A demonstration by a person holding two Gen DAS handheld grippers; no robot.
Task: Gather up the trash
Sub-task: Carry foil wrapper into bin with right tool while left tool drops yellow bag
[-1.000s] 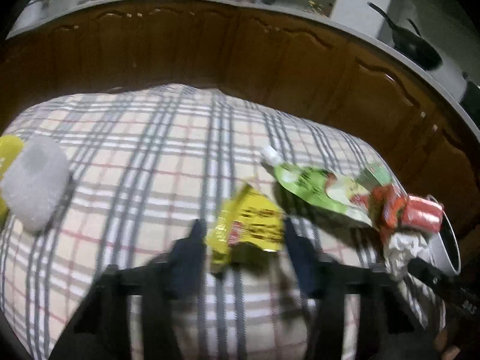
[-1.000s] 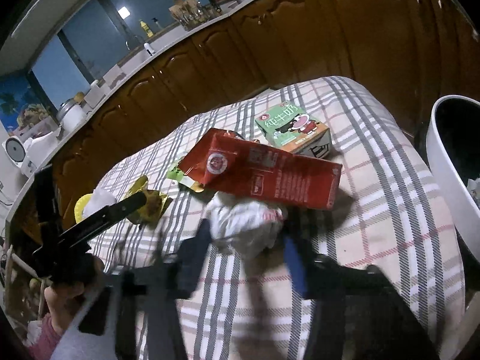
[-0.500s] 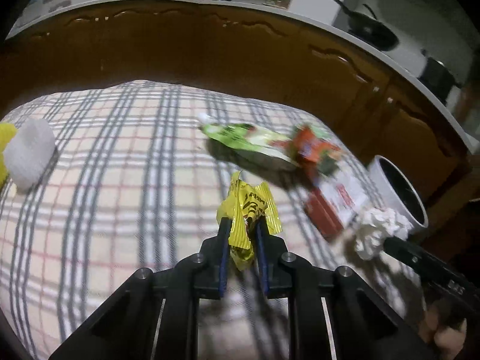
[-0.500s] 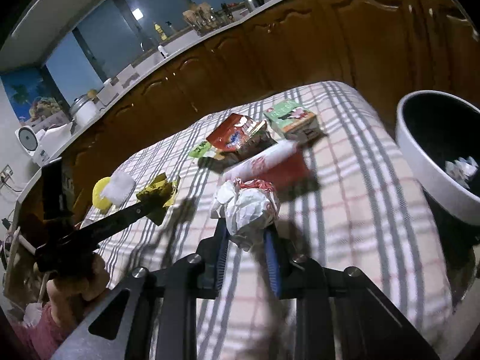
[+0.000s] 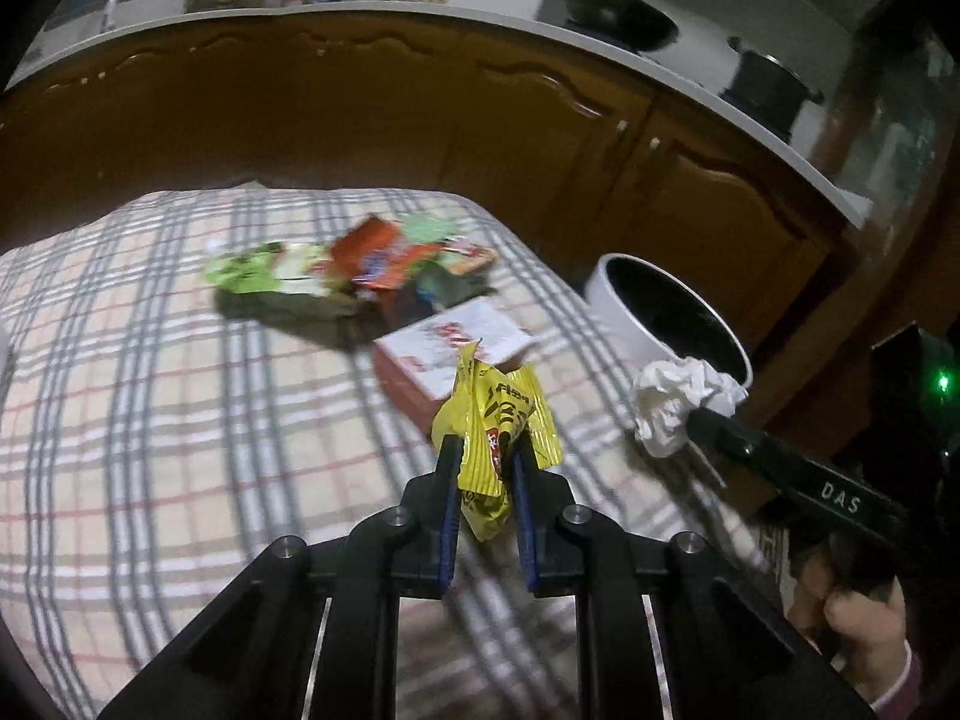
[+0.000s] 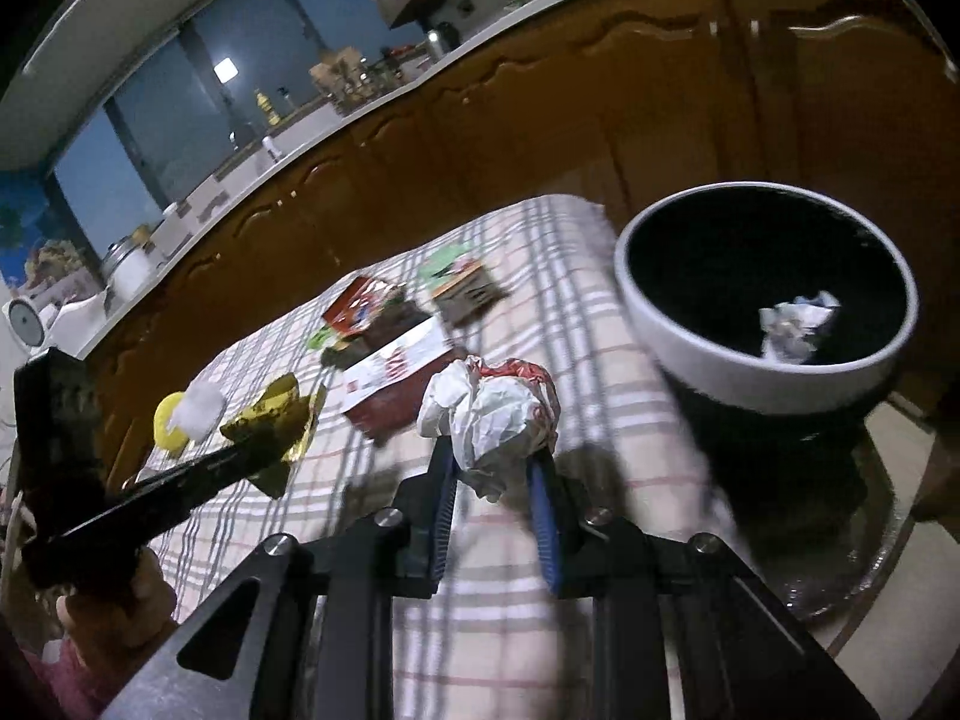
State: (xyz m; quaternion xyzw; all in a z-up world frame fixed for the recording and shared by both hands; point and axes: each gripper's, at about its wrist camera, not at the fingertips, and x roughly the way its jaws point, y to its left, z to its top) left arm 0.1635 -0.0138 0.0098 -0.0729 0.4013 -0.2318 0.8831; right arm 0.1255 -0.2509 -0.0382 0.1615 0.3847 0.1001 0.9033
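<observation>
My left gripper (image 5: 485, 450) is shut on a crumpled yellow wrapper (image 5: 493, 420), held above the plaid tablecloth (image 5: 180, 420). The same wrapper (image 6: 273, 420) shows at the left of the right wrist view. My right gripper (image 6: 495, 456) is shut on a ball of white paper with red print (image 6: 492, 414), also lifted; that paper ball (image 5: 678, 402) appears right of the yellow wrapper. A white bin with a dark inside (image 6: 768, 294) stands off the table's right end with crumpled paper (image 6: 795, 324) in it. The bin (image 5: 666, 318) also shows in the left wrist view.
On the cloth lie a red-and-white carton (image 5: 450, 354), a green pouch (image 5: 264, 270), an orange-red packet (image 5: 378, 252) and a green box (image 6: 462, 282). A yellow and white item (image 6: 192, 414) sits at the far left. Wooden cabinets (image 5: 420, 114) run behind.
Both grippers closed on their pieces, the yellow wrapper and the paper ball, lifted them off the cloth and moved toward the bin, which now looks larger and nearer.
</observation>
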